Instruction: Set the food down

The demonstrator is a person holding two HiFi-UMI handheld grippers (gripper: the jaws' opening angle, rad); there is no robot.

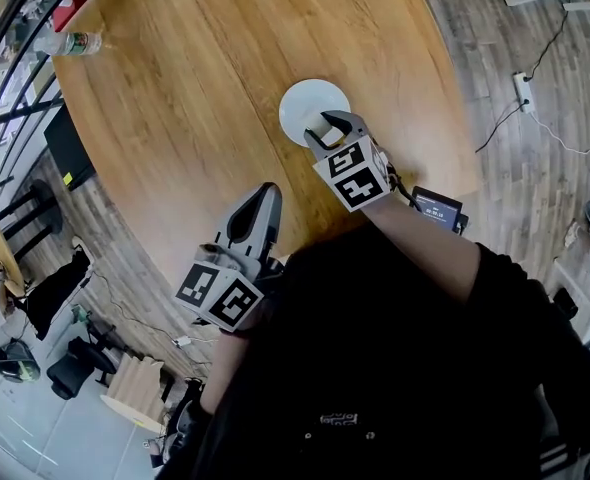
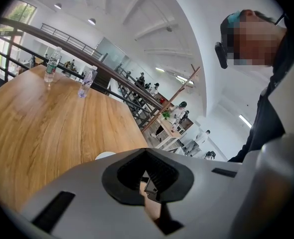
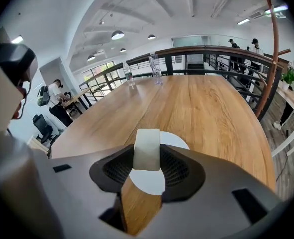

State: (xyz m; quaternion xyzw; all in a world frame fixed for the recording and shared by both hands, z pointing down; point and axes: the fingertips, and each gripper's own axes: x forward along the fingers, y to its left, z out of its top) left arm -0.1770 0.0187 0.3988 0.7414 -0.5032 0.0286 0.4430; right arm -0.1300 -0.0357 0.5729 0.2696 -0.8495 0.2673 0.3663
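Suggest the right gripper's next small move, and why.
Probably lower the right gripper a little, straight down, until the food rests on the plate, then open. Its jaws are clamped on the pale piece, the white plate lies directly beneath, and the plate's visible part is bare. Whether the piece already touches cannot be told.

White plate (image 1: 303,103), cream food (image 3: 147,151)

a round wooden table (image 1: 175,118) stands on grey plank flooring (image 1: 535,218). a dark railing (image 3: 197,49) runs behind it under white ceiling lamps (image 3: 118,35).
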